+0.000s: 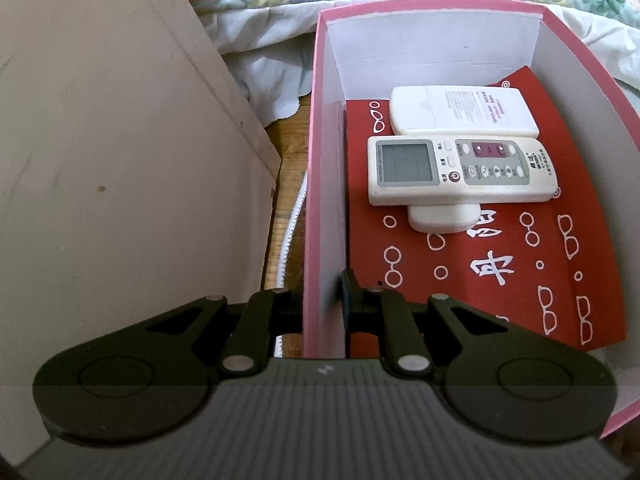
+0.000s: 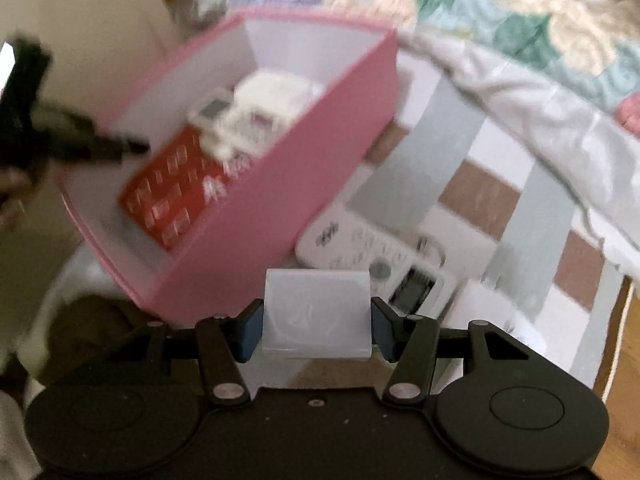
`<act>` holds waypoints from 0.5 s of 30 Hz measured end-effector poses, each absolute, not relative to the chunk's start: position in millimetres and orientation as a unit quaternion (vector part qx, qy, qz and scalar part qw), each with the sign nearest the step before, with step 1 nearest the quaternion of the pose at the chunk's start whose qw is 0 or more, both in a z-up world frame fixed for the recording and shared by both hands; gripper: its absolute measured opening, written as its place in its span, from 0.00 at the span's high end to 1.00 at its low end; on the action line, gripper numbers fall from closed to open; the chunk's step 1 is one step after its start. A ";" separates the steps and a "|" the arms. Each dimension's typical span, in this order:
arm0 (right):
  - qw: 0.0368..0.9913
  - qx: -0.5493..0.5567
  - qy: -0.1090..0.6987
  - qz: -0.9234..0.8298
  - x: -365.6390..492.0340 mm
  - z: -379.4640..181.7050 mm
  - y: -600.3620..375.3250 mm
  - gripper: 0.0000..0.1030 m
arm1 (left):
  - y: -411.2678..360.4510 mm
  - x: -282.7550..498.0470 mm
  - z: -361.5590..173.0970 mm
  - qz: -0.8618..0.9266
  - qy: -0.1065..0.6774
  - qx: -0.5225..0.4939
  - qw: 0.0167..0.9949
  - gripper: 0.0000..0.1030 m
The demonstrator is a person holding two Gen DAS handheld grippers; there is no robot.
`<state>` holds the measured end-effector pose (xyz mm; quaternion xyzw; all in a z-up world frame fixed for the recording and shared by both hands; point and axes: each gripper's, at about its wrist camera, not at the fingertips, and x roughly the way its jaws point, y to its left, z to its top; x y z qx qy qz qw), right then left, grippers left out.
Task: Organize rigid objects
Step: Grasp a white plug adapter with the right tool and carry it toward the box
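My left gripper (image 1: 325,300) is shut on the left wall of a pink box (image 1: 320,184). Inside the box lie two white remotes, one face up (image 1: 460,170) across one face down (image 1: 464,110), on a red printed case (image 1: 500,272). A third white piece (image 1: 444,218) shows under the face-up remote. My right gripper (image 2: 316,326) is shut on a translucent white plastic block (image 2: 316,314), held just outside the box's near corner. The box (image 2: 304,160) shows blurred in the right wrist view, with my left gripper (image 2: 132,146) at its left wall.
A white remote (image 2: 376,260) lies on a checked cloth (image 2: 520,208) right of the box. A floral quilt (image 2: 500,16) lies behind. A beige cabinet panel (image 1: 120,160) stands left of the box, with a white cord (image 1: 290,236) on wood floor between.
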<state>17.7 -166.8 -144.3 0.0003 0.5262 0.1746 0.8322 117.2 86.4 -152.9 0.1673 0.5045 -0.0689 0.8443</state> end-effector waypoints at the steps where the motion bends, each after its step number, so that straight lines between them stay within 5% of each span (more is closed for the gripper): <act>1: 0.837 0.005 0.520 0.173 18.7 -136.0 -167.7 0.41 | 86.7 117.5 -152.7 -0.069 0.504 0.166 0.844 0.87; 15: 0.852 0.049 0.466 0.232 31.4 -88.1 -101.4 0.41 | 87.3 115.6 -149.2 -0.070 0.503 0.166 0.846 0.87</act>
